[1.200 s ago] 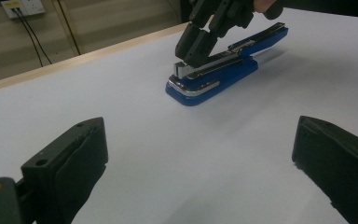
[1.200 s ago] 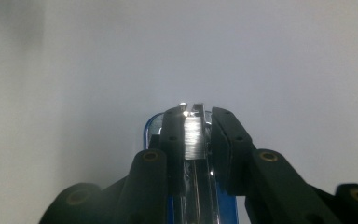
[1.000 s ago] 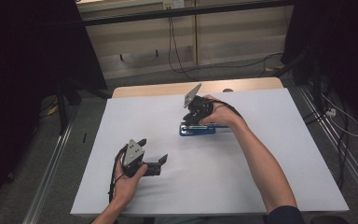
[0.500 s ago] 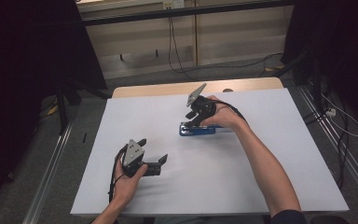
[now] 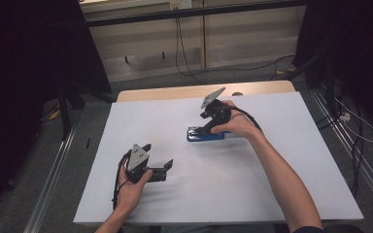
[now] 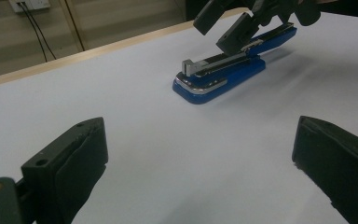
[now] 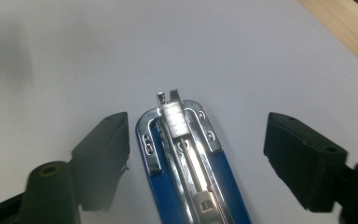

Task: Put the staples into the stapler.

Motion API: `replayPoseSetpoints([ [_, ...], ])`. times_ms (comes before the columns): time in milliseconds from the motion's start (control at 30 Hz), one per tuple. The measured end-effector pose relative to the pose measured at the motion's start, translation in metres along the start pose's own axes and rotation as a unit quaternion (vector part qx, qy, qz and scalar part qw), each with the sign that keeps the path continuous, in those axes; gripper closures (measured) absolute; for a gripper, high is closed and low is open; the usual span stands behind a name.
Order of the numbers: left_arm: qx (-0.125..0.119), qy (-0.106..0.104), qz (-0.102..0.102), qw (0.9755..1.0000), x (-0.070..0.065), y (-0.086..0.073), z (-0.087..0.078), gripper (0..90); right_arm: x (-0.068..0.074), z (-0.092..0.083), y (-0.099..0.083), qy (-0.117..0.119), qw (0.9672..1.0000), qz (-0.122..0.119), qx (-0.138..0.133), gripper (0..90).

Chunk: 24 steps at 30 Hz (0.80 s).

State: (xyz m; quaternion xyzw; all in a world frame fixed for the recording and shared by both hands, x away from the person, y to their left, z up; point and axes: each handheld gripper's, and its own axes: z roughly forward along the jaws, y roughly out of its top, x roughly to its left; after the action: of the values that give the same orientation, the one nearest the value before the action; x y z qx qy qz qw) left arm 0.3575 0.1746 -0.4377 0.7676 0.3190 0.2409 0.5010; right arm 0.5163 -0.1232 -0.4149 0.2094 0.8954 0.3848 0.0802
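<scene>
A blue stapler (image 5: 196,135) with a chrome top lies flat on the white table (image 5: 272,184), back of centre. My right gripper (image 5: 206,129) leans down over it from the right. In the right gripper view the stapler (image 7: 186,154) runs up between the two jaws, and both pads stand clear of its sides. Those jaws have just been opening, so the right gripper (image 7: 198,140) is open around the stapler. My left gripper (image 5: 159,156) rests near the front left, open and empty. The left gripper (image 6: 205,172) faces the stapler (image 6: 219,74) across bare table.
A strip of bare wood (image 5: 175,92) marks the table's far edge. Metal rails (image 5: 53,170) run along the floor on both sides. Cables (image 5: 354,131) lie on the floor at the right. A pale cabinet front (image 5: 199,43) stands behind the table.
The right hand has shifted slightly over the stapler, which stays flat where it was. The left gripper has not moved.
</scene>
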Motion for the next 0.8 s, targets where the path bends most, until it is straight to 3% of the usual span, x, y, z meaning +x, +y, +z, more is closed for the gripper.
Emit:
replayPoseSetpoints([
  [333,0.003,-0.001,0.002,1.0000,0.000,0.000,0.000,3.5,0.007,-0.007,-0.010,-0.030,0.9970,0.053,-0.047,12.3],
  [600,0.004,0.001,0.003,1.0000,0.001,-0.001,0.000,3.4,0.008,-0.015,-0.021,-0.066,0.9901,0.099,-0.075,6.5],
  [800,0.009,0.000,-0.002,1.0000,0.002,-0.002,0.002,3.4,0.011,-0.024,-0.028,-0.088,0.9857,0.112,-0.089,5.4],
])
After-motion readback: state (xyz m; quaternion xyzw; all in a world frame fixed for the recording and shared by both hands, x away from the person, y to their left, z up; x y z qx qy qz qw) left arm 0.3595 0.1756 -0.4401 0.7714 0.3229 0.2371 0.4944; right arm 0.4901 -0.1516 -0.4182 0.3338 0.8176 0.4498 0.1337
